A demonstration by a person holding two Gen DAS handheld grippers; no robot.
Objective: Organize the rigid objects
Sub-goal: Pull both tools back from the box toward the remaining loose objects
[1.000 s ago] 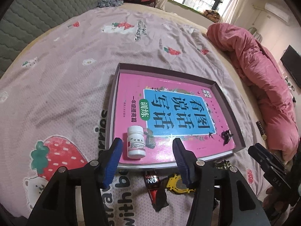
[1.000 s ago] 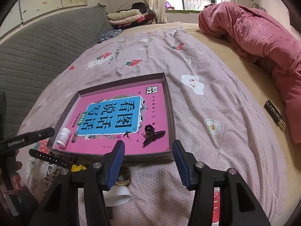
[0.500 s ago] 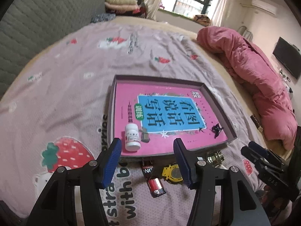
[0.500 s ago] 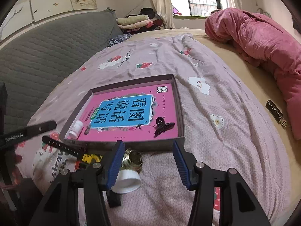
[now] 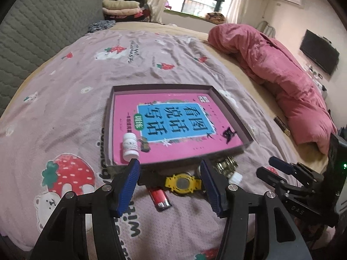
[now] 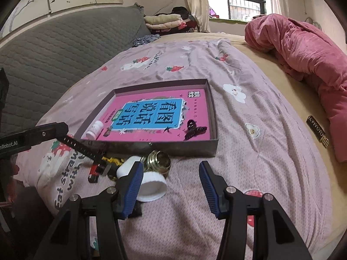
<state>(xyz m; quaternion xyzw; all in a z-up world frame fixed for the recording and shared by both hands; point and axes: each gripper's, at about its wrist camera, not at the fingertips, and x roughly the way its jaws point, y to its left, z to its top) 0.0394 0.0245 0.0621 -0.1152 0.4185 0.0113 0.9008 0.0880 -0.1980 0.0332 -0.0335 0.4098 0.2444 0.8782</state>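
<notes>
Both my tools hang over the near edge of the bed point(image 5: 65, 108), pointing down at the clutter. My left tool point(image 5: 170, 186) stands open, nothing between its blue pads; just ahead of it lie the yellow watch point(image 5: 183, 183) and the red lighter point(image 5: 159, 199), side by side on the sheet. My right tool point(image 6: 171, 184) is open too, empty, with the white cap point(image 6: 151, 186) beside its left finger and the brass jar point(image 6: 158, 162) just beyond that. Further ahead of both sits the shallow box point(image 6: 173, 148), a pink book point(image 6: 151, 117) flat inside it. On the book, the white pill bottle point(image 5: 130, 146) lies at the near left corner and the black hair clip point(image 6: 194, 129) at the near right.
</notes>
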